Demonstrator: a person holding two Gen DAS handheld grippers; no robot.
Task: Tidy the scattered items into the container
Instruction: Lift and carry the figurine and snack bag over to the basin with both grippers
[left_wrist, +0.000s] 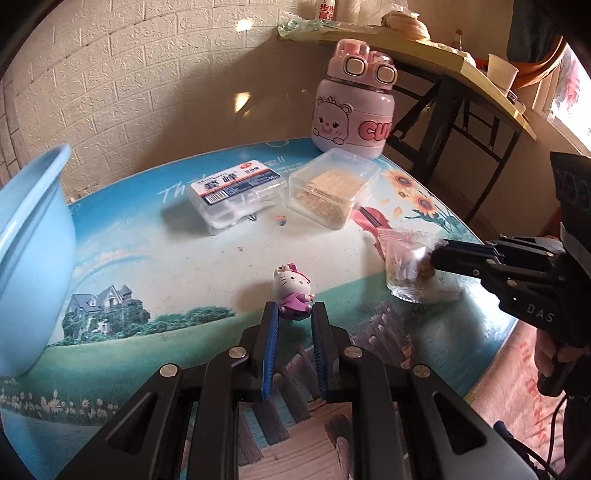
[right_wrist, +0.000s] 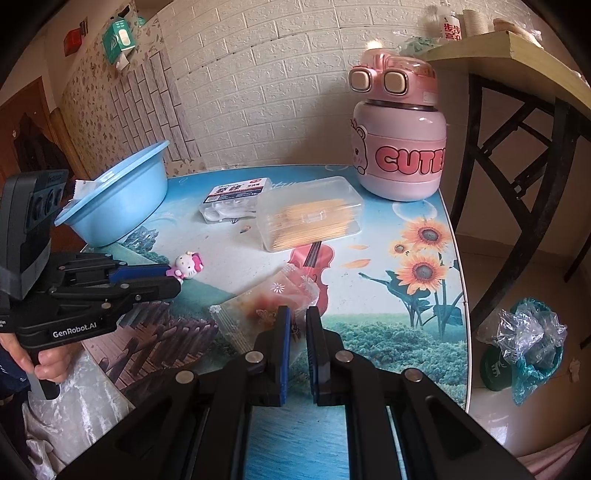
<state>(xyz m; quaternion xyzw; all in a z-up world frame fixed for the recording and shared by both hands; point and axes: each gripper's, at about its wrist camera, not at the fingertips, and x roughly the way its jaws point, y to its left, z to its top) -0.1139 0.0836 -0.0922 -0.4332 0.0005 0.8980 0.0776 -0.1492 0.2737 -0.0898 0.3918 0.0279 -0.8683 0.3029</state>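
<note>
Pink-dressed white cat figurine (left_wrist: 293, 291), upright

Toothpick box (right_wrist: 310, 212) before bottle (right_wrist: 399, 147)

"CUTE" in pink letters marks the pink bottle (right_wrist: 400, 147) beyond the fingers; "GenRobot.AI" is printed on the left gripper (right_wrist: 173, 278); "DAS" on the right gripper (left_wrist: 437, 254).

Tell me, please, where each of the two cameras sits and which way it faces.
Left wrist: on the left gripper, looking down along its fingers, shut on the cat figurine; the right gripper and a hand show at right.
Right wrist: on the right gripper, facing the snack packet its fingers pinch; the left gripper and a hand show at left.
Shared: blue basin, pink bottle, toothpick box.
</note>
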